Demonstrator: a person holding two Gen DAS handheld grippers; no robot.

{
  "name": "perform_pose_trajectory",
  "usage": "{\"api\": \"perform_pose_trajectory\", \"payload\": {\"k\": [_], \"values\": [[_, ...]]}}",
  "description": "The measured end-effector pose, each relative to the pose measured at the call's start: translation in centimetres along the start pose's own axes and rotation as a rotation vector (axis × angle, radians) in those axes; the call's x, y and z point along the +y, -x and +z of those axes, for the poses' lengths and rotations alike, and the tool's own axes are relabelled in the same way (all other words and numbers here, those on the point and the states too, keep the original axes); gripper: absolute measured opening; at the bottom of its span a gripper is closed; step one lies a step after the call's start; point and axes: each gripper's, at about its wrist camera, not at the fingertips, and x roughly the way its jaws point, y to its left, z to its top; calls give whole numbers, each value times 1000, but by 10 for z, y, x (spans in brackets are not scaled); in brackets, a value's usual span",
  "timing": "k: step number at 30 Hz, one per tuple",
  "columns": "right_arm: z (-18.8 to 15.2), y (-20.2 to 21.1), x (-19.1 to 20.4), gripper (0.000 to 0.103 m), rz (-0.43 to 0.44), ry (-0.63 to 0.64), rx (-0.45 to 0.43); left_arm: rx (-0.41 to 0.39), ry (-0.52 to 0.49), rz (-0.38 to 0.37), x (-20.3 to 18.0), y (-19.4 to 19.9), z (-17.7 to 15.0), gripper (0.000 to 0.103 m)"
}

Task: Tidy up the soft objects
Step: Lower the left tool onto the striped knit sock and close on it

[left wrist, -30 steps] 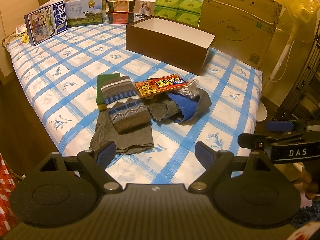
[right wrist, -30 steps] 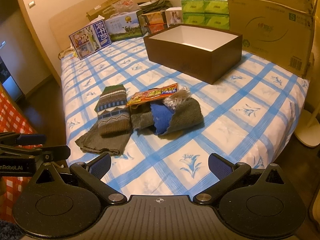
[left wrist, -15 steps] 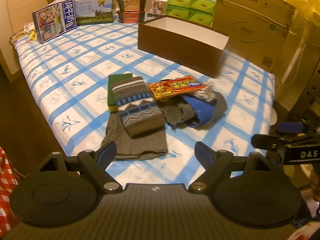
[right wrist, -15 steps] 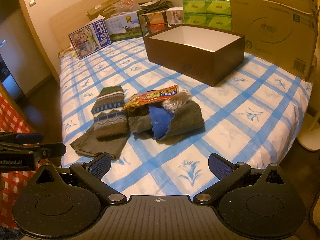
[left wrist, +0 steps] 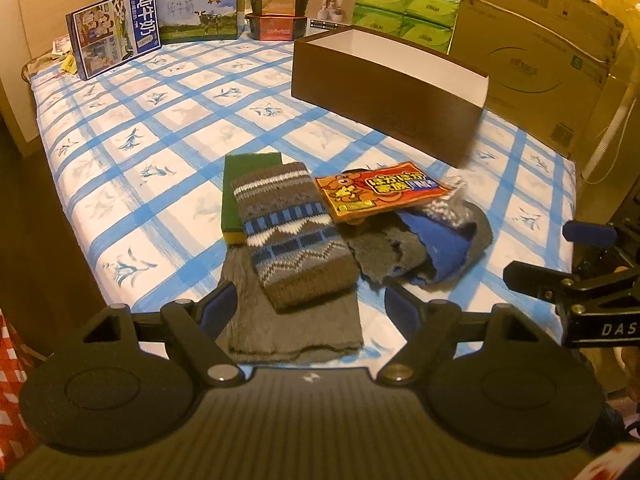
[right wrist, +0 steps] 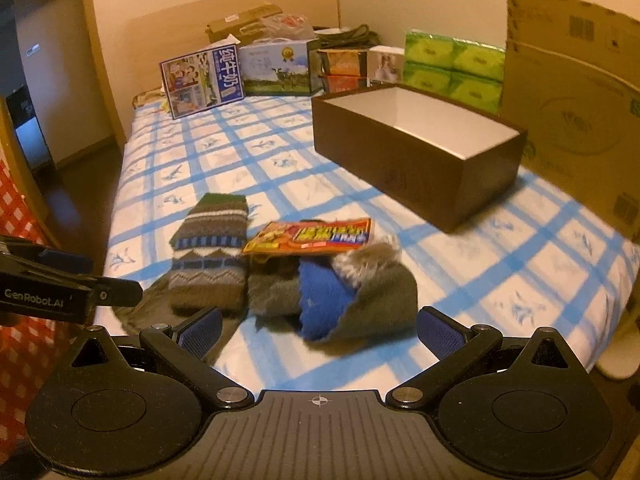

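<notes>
A pile of soft things lies on the blue-checked bed sheet (left wrist: 160, 152). In it are a brown patterned knitted sock (left wrist: 292, 236), a flat grey cloth (left wrist: 296, 328) under the sock, and a crumpled blue-and-grey cloth (left wrist: 440, 244). An orange snack packet (left wrist: 380, 192) rests on top and a green sponge (left wrist: 240, 184) lies beside the sock. My left gripper (left wrist: 310, 306) hovers over the grey cloth's near edge; its jaws are closing, wide apart, with no pad pressing on anything. My right gripper (right wrist: 318, 330) is open just short of the blue-and-grey cloth (right wrist: 332, 300).
An open brown box (left wrist: 384, 92) with a white inside stands behind the pile. Milk cartons (left wrist: 116, 36), gift boxes and green tissue packs (left wrist: 404, 12) line the headboard end. A large cardboard box (left wrist: 536, 48) leans at the right. The bed's edge drops off at the left.
Both grippers have come forward and down toward the pile, which now looks larger in both views. The left jaws have narrowed slightly. The objects have not moved.
</notes>
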Motion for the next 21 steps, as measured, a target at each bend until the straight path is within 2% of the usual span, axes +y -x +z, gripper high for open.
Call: {"api": "perform_pose_trajectory", "payload": {"k": [8, 12, 21], "values": [[14, -43, 0, 95, -20, 93, -17, 9, 13, 1, 5, -43, 15, 78], [19, -64, -1, 89, -19, 124, -13, 18, 31, -5, 11, -64, 19, 71], [25, -103, 13, 78, -10, 301, -24, 24, 70, 19, 28, -96, 25, 71]]}}
